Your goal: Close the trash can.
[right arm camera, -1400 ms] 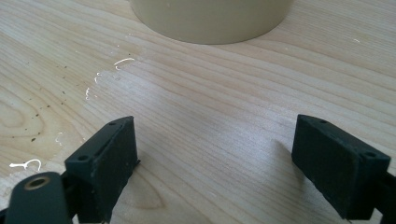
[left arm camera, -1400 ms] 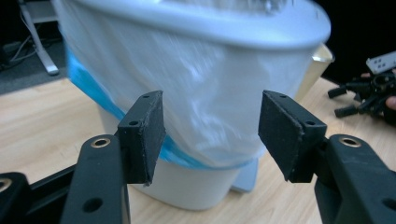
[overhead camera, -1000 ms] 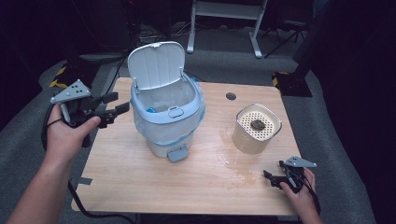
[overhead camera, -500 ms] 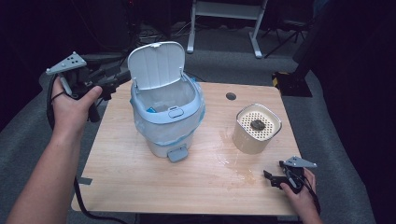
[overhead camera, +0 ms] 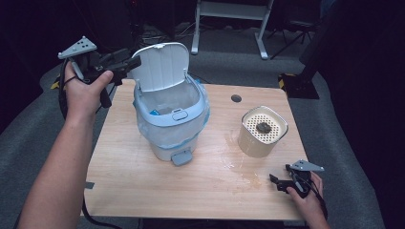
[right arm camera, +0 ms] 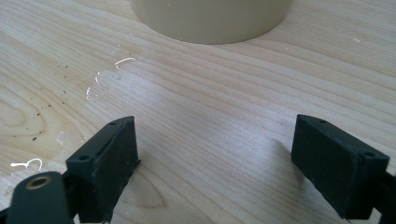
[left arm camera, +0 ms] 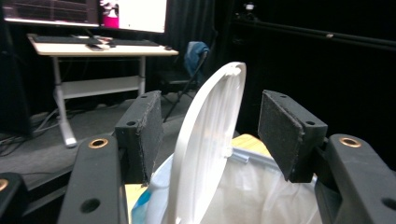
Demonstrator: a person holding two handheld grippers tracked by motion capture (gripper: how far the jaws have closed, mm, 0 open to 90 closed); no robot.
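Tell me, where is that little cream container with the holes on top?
In the high view the cream container stands on the table's right half, right of the pedal bin and just beyond the right gripper.

Dark room, grey carpet (overhead camera: 38, 119), white-legged desk (left arm camera: 93, 49) with monitor (left arm camera: 84, 11), chair (left arm camera: 189, 60) beside it.

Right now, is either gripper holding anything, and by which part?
Nothing is held. The left gripper straddles the edge of the bin's raised white plastic lid, pads apart from it. The right gripper is open over the wooden table.
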